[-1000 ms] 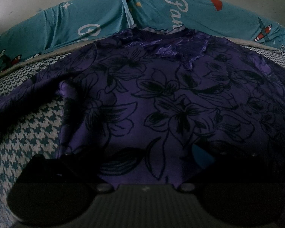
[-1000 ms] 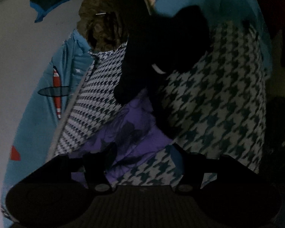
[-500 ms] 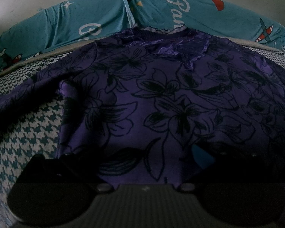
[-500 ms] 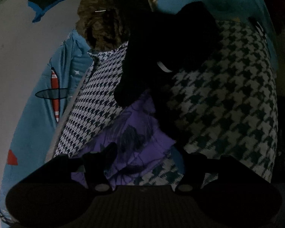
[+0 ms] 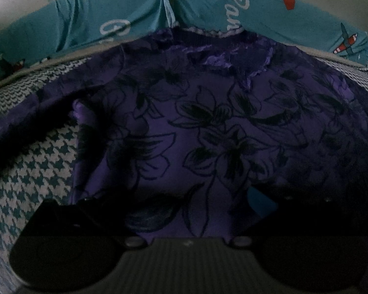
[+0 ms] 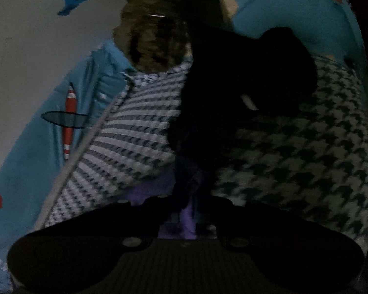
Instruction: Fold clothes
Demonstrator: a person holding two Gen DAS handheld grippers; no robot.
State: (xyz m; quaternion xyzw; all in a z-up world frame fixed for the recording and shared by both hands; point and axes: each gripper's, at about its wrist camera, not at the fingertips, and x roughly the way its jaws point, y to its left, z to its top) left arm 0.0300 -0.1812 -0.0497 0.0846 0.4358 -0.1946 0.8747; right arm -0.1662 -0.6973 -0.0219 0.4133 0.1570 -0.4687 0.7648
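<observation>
Dim room, hard to see much, but here's the purple top (image 5: pixel 208 127) spread face-up on the bed (image 5: pixel 36 171), neckline pointing toward the teal pillows (image 5: pixel 135 19) at the head end, body pretty flat, one sleeve trailing off to the left over the check bedcover. Left tool (image 5: pixel 186 210) sits low at the hem end w/ its fingers well apart, nothing between them but flat fabric underneath, so it's released, prob just parked there looking up the length of the shirt to line up a fold. Over on the other side, the right tool (image 6: pixel 184 210) is down on a bit of purple cloth (image 6: pixel 186 213) at the shirt's edge; fingers look drawn in close around a pinch of it, so I'd call that clenched on the fabric, though it's v. dark and blurry there. Makes sense: grab the side edge or sleeve so it can be carried across the body. Just beyond it lies a heap of dark clothing (image 6: pixel 245 78) and something brown and fuzzy (image 6: pixel 154 36) near the pillows, likely the waiting pile. Folding hasn't really got going, I reckon; shirt's laid out, no crease made yet.
</observation>
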